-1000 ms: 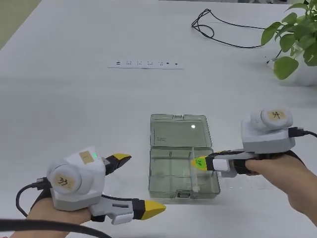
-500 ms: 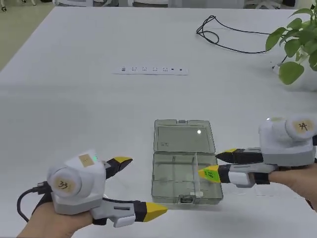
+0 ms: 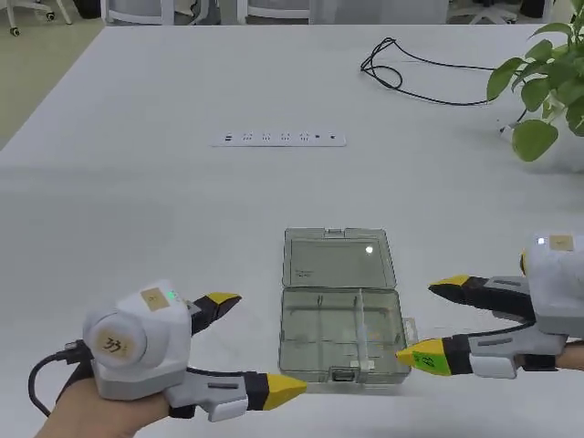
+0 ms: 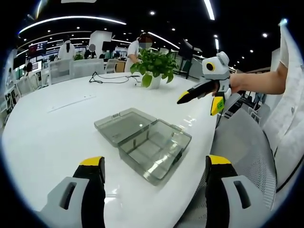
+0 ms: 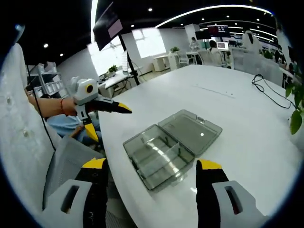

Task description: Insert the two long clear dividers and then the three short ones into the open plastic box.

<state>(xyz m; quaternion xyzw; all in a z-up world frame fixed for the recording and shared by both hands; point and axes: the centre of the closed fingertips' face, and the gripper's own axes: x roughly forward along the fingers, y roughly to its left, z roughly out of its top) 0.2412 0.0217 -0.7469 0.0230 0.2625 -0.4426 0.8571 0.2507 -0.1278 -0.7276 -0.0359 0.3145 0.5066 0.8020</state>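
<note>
The open smoky-clear plastic box lies on the white table, its lid flat on the far side. Clear dividers stand in its tray: one runs front to back, others cross it. My left gripper is open and empty, just left of the box. To the right of the box, my right gripper is open and empty too. The left gripper view has the box ahead of its gripper, with the right gripper beyond. The right gripper view shows the box, its dividers and the left gripper.
A white power strip lies further back on the table. A black cable loops at the far right beside a green plant. The box sits close to the table's near edge.
My right gripper has let go of a clear divider, opened wide and drawn back to the right of the box. The divider stays in the tray. The left gripper has barely moved.
</note>
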